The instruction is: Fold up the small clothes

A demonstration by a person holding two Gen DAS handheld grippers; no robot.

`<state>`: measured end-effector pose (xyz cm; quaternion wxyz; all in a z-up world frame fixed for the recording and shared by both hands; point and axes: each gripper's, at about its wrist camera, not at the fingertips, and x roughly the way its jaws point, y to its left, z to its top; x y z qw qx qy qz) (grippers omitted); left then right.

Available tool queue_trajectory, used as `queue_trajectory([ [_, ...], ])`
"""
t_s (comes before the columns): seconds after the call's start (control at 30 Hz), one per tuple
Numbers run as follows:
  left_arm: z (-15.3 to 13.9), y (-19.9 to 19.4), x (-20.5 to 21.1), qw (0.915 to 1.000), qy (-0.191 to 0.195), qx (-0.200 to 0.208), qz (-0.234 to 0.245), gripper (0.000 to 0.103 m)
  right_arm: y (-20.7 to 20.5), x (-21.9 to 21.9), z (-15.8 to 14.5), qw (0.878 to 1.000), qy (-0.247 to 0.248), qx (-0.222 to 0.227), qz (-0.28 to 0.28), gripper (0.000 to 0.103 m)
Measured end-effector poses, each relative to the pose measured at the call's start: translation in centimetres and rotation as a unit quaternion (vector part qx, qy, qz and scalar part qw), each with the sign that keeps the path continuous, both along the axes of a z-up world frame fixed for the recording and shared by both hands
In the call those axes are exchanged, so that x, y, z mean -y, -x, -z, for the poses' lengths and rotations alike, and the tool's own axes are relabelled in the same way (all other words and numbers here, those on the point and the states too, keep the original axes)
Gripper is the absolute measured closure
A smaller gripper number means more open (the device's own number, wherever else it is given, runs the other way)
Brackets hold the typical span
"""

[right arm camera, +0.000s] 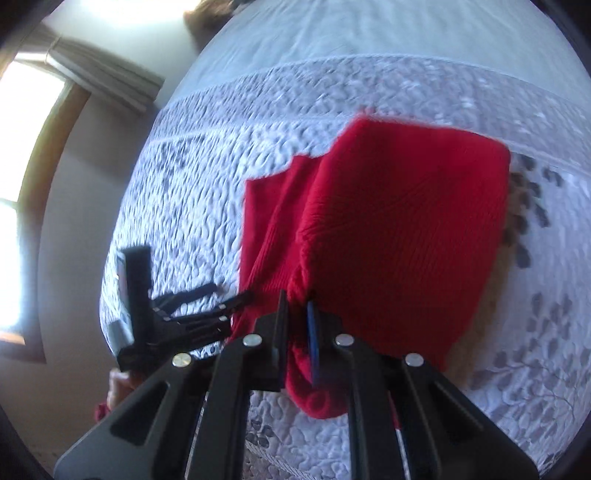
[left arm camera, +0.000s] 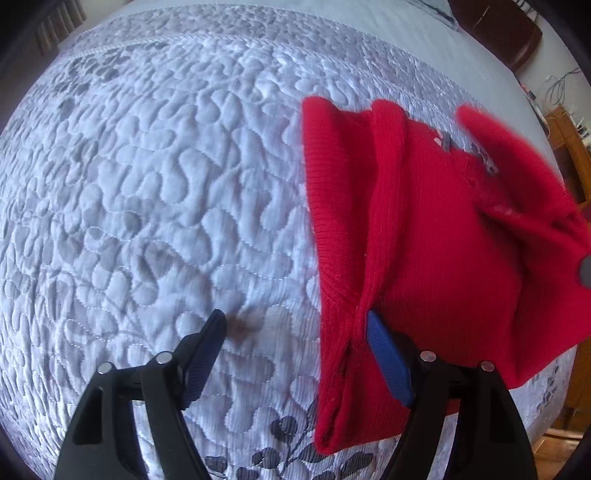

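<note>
1. A red knitted garment (left arm camera: 424, 236) hangs partly lifted over a quilted bedspread (left arm camera: 147, 184), its ribbed fabric gathered into long folds and blurred at the far right edge
2. In the right wrist view the red knitted garment (right arm camera: 399, 221) spreads out from a bunched point at the near side, its far part draped above the quilt
3. The right gripper (right arm camera: 297, 321) has its jaws nearly together, pinching that bunched knit – a roll of fabric bulges out below the pads
4. The left gripper (left arm camera: 295, 328) stands with its jaws wide; nothing is clamped between them
5. Its right-hand blue pad (left arm camera: 388, 362) lies against the garment's near left fold, with cloth draped over that finger, while the other finger sits over bare quilt
6. From the right wrist view the left gripper (right arm camera: 229, 299) shows at the garment's left edge, and a hand (right arm camera: 120, 384) is partly seen below its body
7. The bedspread is pale with grey leaf prints – a small brownish stain (left arm camera: 240, 325) lies between the left gripper's fingers
8. A window (right arm camera: 26, 147) with a wooden frame glows at the far left, and dark wooden furniture (left arm camera: 509, 33) stands beyond the bed's far right
</note>
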<state>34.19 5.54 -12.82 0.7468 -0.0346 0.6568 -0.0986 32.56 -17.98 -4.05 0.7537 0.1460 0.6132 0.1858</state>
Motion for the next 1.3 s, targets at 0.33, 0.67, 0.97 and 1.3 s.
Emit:
queue_trajectory([
  [0.33, -3.1, 0.0, -2.9, 0.9977, 0.050, 0.034, -0.030, 0.027, 3.0, -2.4, 7.0, 0.994, -0.051, -0.067, -0.068, 0.079],
  [0.67, -3.3, -2.1, 7.3, 0.9953, 0.086, 0.015, 0.042, 0.026, 6.5, 9.7, 4.7, 0.998, -0.056, -0.020, 0.013, 0.079],
  [0.97, -2.1, -2.4, 8.5, 0.9972, 0.070, 0.012, 0.022, 0.025, 8.2, 13.6, 7.0, 0.996, -0.083, -0.024, 0.025, 0.079],
  [1.3, -1.7, -2.3, 8.8, 0.9874, 0.153, -0.006, 0.041, 0.025, 7.0, 13.1, 8.8, 0.995, -0.096, -0.031, 0.024, 0.079],
])
